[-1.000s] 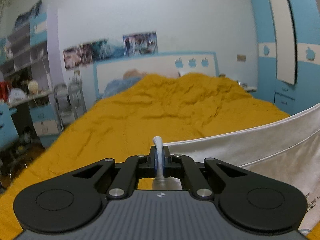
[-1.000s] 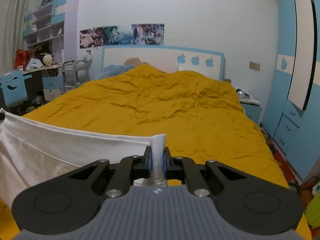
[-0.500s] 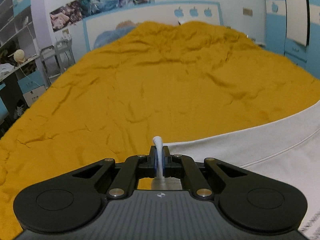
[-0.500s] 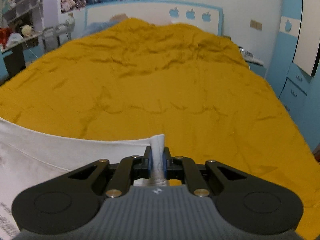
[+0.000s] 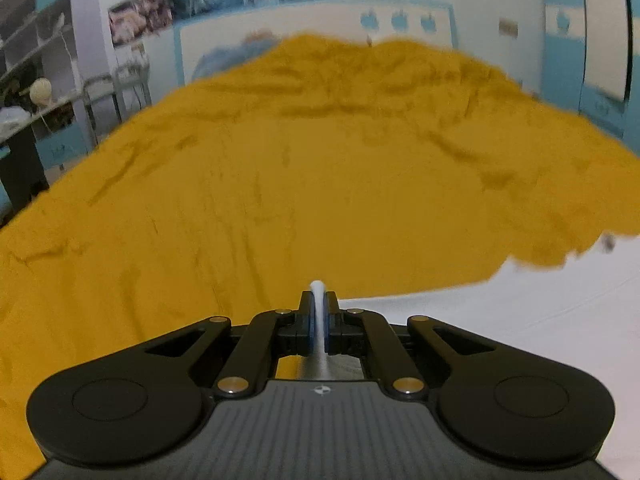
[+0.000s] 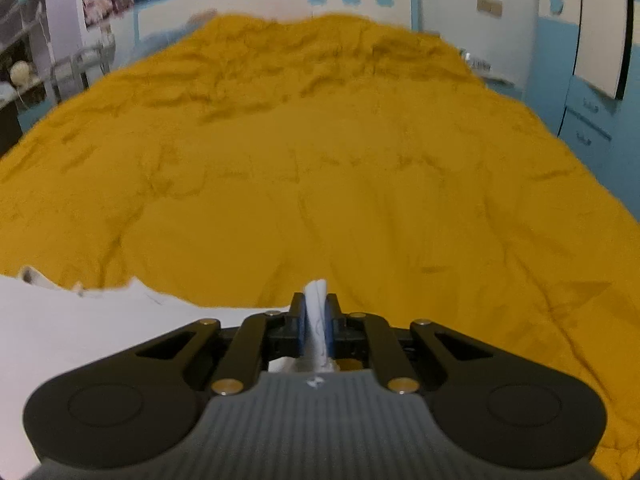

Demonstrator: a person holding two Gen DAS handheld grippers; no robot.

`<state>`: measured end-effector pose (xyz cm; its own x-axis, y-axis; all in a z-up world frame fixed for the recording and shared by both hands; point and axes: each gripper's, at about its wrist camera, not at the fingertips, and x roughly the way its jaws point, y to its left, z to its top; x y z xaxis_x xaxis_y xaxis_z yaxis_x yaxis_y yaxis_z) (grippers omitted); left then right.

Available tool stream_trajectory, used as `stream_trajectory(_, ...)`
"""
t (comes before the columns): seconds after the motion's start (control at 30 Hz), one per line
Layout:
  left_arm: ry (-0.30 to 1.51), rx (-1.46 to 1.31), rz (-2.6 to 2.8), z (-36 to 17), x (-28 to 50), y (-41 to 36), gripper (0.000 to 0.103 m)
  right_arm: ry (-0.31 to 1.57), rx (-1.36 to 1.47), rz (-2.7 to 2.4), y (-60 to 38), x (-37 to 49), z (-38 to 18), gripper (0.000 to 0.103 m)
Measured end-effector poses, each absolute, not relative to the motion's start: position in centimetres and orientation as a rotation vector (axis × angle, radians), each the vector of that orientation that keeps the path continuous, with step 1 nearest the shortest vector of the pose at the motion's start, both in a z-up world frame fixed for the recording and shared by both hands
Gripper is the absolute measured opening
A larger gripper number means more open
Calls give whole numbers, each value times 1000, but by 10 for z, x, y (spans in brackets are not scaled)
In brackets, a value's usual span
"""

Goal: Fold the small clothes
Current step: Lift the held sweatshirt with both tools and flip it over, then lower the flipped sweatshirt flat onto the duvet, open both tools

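Note:
A white garment [image 5: 520, 320] stretches between my two grippers over the orange bedspread [image 5: 280, 180]. My left gripper [image 5: 319, 300] is shut on one corner of it, a pinched fold sticking up between the jaws. The cloth spreads to the right in the left wrist view. My right gripper [image 6: 316, 300] is shut on the other corner. In the right wrist view the white garment [image 6: 80, 328] spreads to the left, and its far edge lies rumpled on the orange bedspread [image 6: 320, 160]. Both views are blurred.
The bed fills most of both views, with a white and blue headboard [image 6: 280, 4] at the far end. A desk and shelves [image 5: 36, 92] stand left of the bed. Blue wardrobes [image 6: 592, 60] stand to the right.
Both grippers have dropped low toward the bed and moved forward with the garment. The cloth's far edge now lies on the bedspread instead of hanging taut in the air.

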<state>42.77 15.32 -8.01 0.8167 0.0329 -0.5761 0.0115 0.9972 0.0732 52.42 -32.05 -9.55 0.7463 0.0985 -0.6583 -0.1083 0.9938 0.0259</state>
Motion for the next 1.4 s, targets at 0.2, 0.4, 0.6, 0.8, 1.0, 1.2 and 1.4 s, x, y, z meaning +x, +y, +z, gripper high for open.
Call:
stream_trajectory(0.2,593,69,33,-67,444,152,4,635,-47,120,-311,524,-74,2)
stream_trajectory(0.4,672,97,88,-89,456,153,14,705,-28,94,-312,540,-94,3)
stream_trajectory(0.6,684,60,150,-68,444,175,15,736,-49,-32,-324,531,-89,11)
stream_trajectory(0.8,706,63,103,-32,410,176,15,749,-42,42,-330,486,-48,11)
stream_trajectory(1.0,739,64,6,-5,355,161,15,793,-58,207,-312,413,-16,15)
stream_trajectory(1.2,761,42,-77,-15,297,135,14,811,-69,272,-296,331,-20,32)
stream_trajectory(1.4,825,53,-39,-58,267,117,14,796,-254,209,-269,265,-65,34)
